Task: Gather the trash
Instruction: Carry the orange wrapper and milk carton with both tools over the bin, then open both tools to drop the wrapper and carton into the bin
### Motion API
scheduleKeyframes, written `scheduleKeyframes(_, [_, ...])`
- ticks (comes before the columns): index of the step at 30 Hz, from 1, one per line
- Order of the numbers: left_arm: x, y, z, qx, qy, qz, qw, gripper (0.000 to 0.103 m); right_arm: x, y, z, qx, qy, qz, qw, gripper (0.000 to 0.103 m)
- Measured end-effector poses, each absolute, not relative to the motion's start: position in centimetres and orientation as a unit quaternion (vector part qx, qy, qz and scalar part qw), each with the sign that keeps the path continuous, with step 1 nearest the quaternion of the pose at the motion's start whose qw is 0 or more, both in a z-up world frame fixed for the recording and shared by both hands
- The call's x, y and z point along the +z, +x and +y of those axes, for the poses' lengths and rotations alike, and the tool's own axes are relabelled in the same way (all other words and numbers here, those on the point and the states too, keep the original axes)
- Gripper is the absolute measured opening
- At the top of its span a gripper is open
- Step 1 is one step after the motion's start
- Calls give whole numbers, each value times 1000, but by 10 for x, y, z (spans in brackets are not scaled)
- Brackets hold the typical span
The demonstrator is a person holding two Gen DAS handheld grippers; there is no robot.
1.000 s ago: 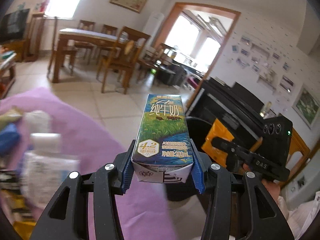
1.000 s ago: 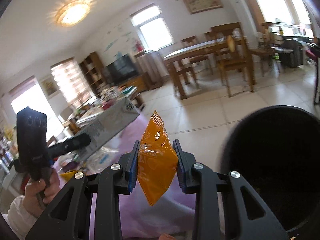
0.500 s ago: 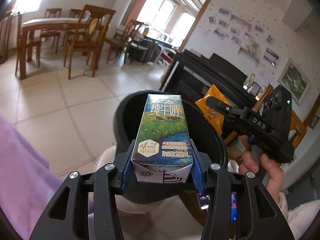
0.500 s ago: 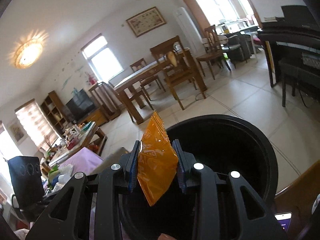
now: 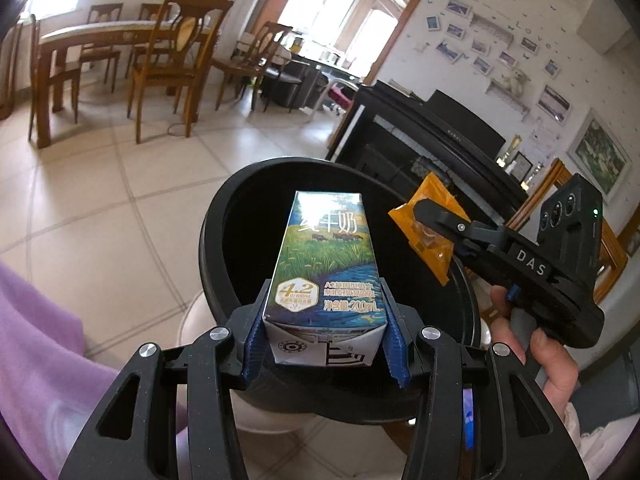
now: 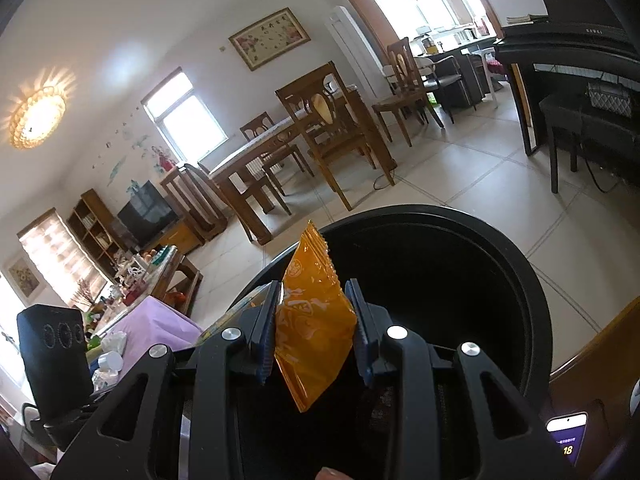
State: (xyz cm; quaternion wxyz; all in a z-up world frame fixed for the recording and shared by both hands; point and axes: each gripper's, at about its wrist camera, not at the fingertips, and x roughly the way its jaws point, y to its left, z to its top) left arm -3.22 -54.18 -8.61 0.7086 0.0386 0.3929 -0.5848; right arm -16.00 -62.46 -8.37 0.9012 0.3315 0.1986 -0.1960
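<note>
- Holding a carton (image 5: 326, 264) in my left gripper (image 5: 324, 344), I have its blue pads pinched against the two side walls near the base, so it stands upright over the mouth of the bin (image 5: 218, 216).
- My right gripper (image 6: 314, 332) pinches a wrapper (image 6: 314, 320) across its middle; the orange film sticks out above and below the pads, over the bin (image 6: 532, 276) opening.
- Seen from the left wrist, the right gripper (image 5: 430, 220) and its wrapper (image 5: 434, 236) sit over the far right rim, near the carton but not touching it.
- The carton looks like stiff paperboard with flat, glossy faces. I judge it light if empty, and I cannot tell whether liquid remains inside. A grip low on the flat sides suits it; squeezing harder would likely dent the walls.
- The wrapper is thin, soft and crinkly, nearly weightless by my guess. It may cling to a pad or flutter sideways when let go, so the release wants to be well inside the rim.
- Both items seem ready to drop; spreading each pair of jaws is what is left for these two pieces.
- A purple cloth (image 6: 156, 326) with more clutter lies to my left, probably the next source of trash.
</note>
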Motion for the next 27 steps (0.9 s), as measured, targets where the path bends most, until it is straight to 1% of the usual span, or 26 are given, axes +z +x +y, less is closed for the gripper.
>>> scheduleKeyframes(10, [-87,-42,-545,-597,50,390,699,49,-86,-163,-629,-198,337,197,899,33])
scheduleKeyframes(13, [-90,-43,-547,-595,55,395,698,50,-87,-164,-631,-196,340,199,898,35])
scheduleKeyframes(14, [-91,-43,-548,-592,57,396,700,53,-88,-164,-632,-192,345,200,897,36])
scheduleKeyframes(15, [-90,-43,-547,-591,57,397,700,57,-90,-164,-632,-189,350,200,896,39])
scheduleKeyframes(16, [-89,-42,-546,-587,56,396,704,69,-90,-164,-632,-188,350,200,896,42])
scheduleKeyframes(17, [-88,-42,-545,-584,55,394,708,81,-89,-164,-632,-185,349,200,897,56])
scheduleKeyframes(18, [-85,-42,-543,-584,51,388,711,84,-88,-165,-630,-182,349,198,898,74])
scheduleKeyframes(19, [-83,-43,-541,-583,50,382,715,88,-86,-167,-629,-180,350,192,899,80])
scheduleKeyframes(20, [-80,-44,-539,-583,50,375,719,91,-84,-167,-628,-179,349,187,901,80])
scheduleKeyframes(22, [-75,-46,-535,-584,50,368,722,92,-77,-165,-624,-179,337,187,905,81])
scheduleKeyframes(25, [-70,-48,-527,-582,49,366,725,93,-71,-164,-620,-175,329,186,909,84])
scheduleKeyframes(27, [-66,-47,-519,-580,45,366,727,96,-67,-162,-616,-174,324,185,911,92])
